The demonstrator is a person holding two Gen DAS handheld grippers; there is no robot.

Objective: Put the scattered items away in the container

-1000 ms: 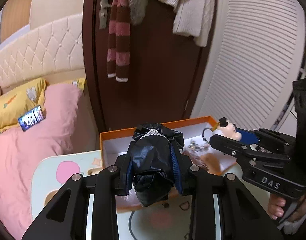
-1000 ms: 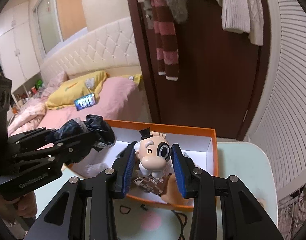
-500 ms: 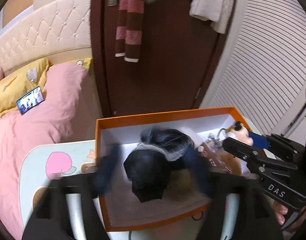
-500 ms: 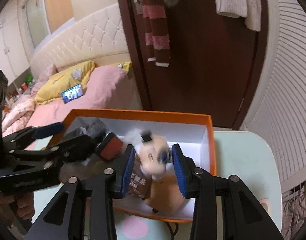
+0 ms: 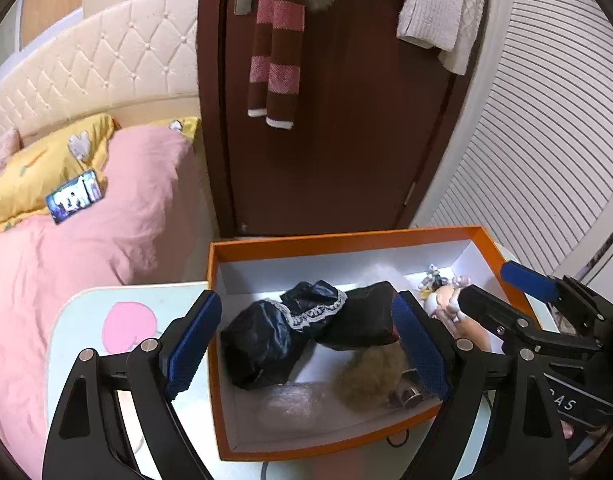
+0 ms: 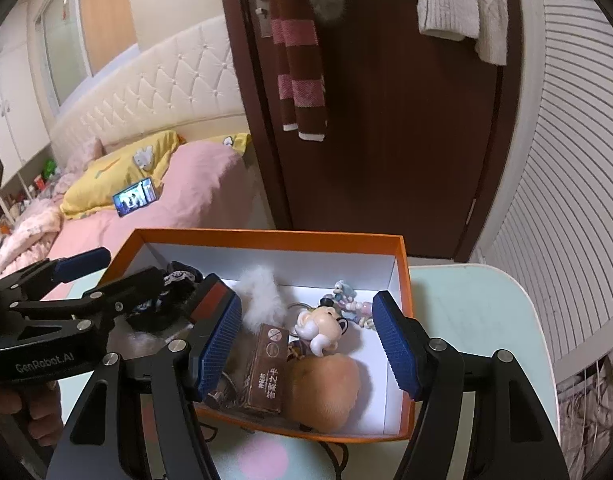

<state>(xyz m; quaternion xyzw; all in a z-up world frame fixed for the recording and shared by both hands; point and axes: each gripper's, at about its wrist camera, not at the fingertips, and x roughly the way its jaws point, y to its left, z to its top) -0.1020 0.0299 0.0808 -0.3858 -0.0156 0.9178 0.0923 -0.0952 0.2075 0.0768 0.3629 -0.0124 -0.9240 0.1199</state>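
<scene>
An orange box (image 5: 346, 238) with a white inside stands on a small pale table (image 6: 466, 312). In it lies a black cloth with lace trim (image 5: 302, 328), under my left gripper (image 5: 306, 304), which is open and not touching it. A cartoon figure keychain (image 6: 320, 326) lies in the box beside a brown plush (image 6: 326, 384), a brown card pack (image 6: 266, 368) and a white pompom (image 6: 262, 298). My right gripper (image 6: 304, 304) hangs over them. Its jaws are opening and its pads touch nothing.
A pink bed (image 5: 66, 260) with a phone (image 5: 74, 196) on it runs along the left of the table. Behind the box is a dark door (image 5: 346, 140) with a striped scarf (image 5: 274, 60) hanging on it. A slatted wall (image 6: 566, 200) is on the right.
The left gripper has opened and the black cloth has dropped into the box. The right gripper has let go of the cartoon figure, which now lies in the box. Both grippers sank slightly.
</scene>
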